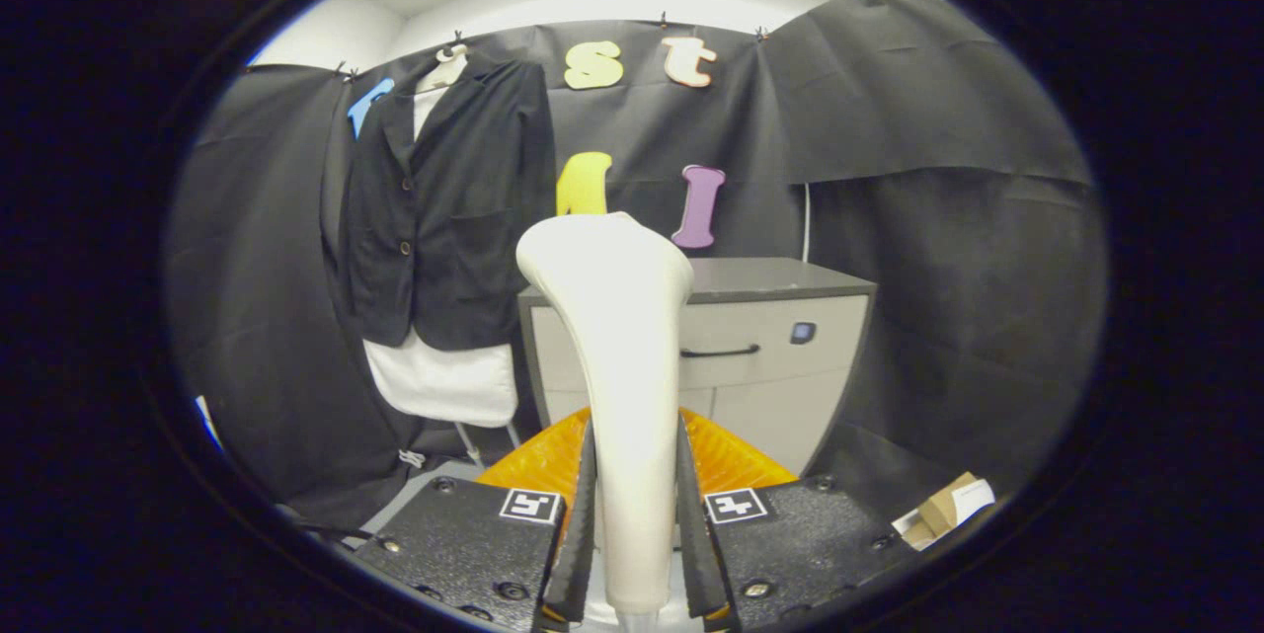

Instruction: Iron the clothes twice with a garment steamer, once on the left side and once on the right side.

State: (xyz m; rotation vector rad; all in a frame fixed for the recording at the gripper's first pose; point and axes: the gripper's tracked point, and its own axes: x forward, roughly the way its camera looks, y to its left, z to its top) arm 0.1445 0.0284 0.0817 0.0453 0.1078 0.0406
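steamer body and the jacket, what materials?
Steamer, clamped between the tool fingers: looks like moulded plastic, smooth cream shell with a soft sheen and no seams. Jacket on the dress form: dark woven cloth, matte, draping in folds with buttons; fibre can't be told.

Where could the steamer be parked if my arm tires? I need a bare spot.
The cabinet top behind the garment steamer looks bare. It is crowded toward the black jacket on its mannequin. The hand-held gripper is shut on the steamer's handle.
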